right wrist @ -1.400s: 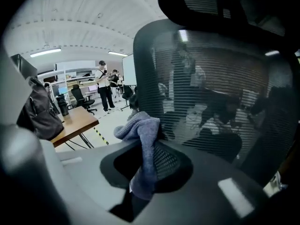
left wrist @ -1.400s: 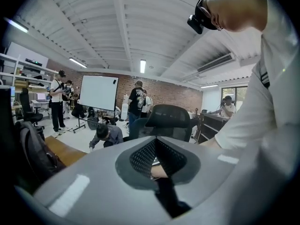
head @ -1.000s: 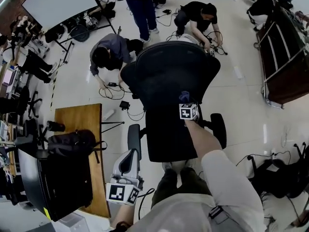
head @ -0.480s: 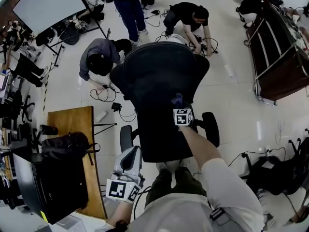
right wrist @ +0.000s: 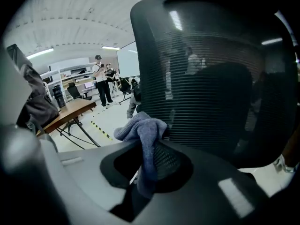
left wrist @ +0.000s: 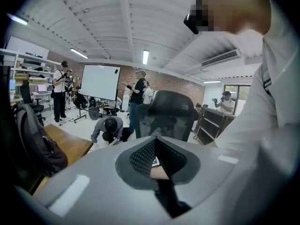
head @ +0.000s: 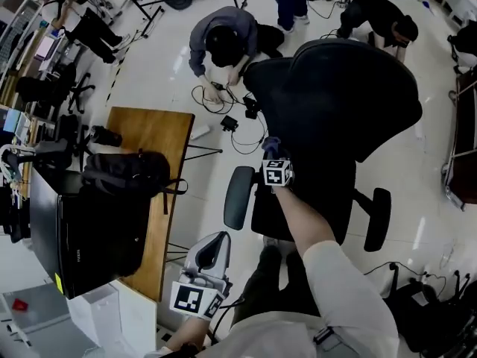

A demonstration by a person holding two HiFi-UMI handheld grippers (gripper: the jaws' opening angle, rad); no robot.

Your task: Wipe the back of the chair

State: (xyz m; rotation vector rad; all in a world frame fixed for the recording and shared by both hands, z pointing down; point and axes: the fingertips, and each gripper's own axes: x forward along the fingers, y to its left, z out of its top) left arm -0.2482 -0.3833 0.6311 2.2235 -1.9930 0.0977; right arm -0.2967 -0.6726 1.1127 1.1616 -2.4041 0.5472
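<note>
Head view: reaches with right gripper (head: pixel 270 152) to left edge of chair back (head: pixel 350 88), cloth (head: pixel 269 145) at its tip; carries left gripper (head: pixel 216 242) low near desk (head: pixel 149 136), well apart from chair back.

Left gripper view: shows jaws together, nothing between.

Right gripper view: clamps grey-blue cloth (right wrist: pixel 140 128) between jaws, bunched just at mesh chair back (right wrist: pixel 211 88).

Pale glossy floor (head: pixel 149 73) carries the office chair (head: pixel 350 103) and loose cables (head: pixel 211 95). Wooden worktop (head: pixel 153 136) bears a black backpack (head: pixel 123 174).
</note>
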